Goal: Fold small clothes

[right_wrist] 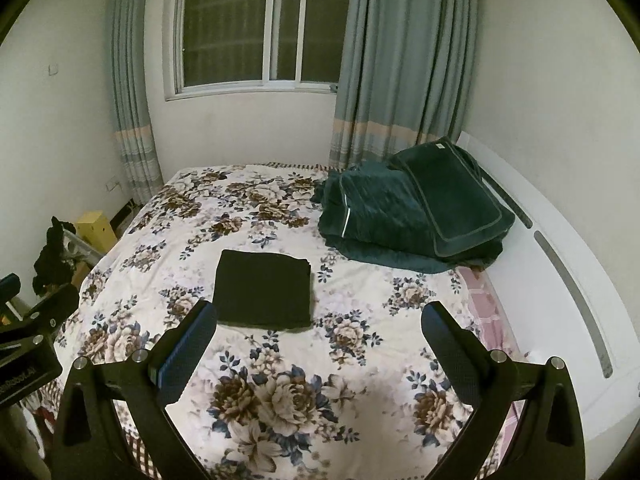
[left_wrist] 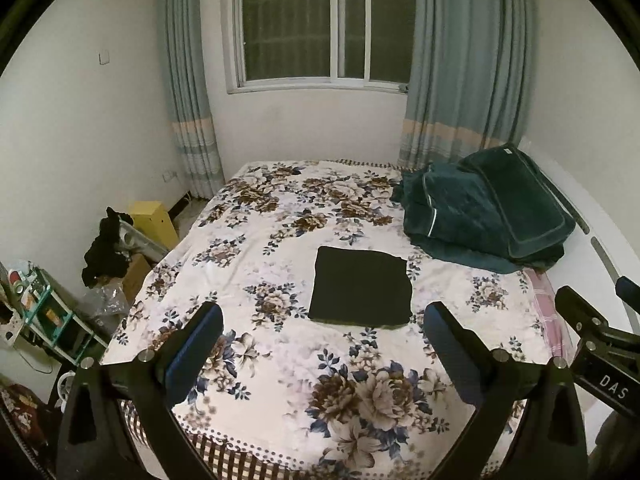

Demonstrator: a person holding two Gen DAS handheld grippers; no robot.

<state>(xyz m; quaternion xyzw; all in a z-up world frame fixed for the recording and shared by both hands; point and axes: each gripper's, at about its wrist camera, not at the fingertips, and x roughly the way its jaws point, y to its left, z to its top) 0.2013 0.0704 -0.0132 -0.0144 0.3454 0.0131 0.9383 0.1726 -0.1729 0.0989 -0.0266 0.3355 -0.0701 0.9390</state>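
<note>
A black garment [left_wrist: 361, 287] lies folded into a flat square on the floral bedspread [left_wrist: 280, 248]; it also shows in the right wrist view [right_wrist: 264, 289]. My left gripper [left_wrist: 322, 312] is open and empty, held above the near part of the bed, short of the garment. My right gripper [right_wrist: 318, 312] is open and empty, also held back above the bed, with the garment ahead and to the left. The right gripper's body shows at the right edge of the left wrist view [left_wrist: 600, 344], and the left gripper's body shows at the left edge of the right wrist view [right_wrist: 28, 332].
A dark green folded quilt and pillow [left_wrist: 488, 216] sit at the bed's far right, against the white headboard [right_wrist: 560, 260]. Left of the bed stand a yellow box [left_wrist: 154, 222], a black cloth heap [left_wrist: 106, 248] and a cluttered shelf [left_wrist: 44, 316]. A window and curtains are behind.
</note>
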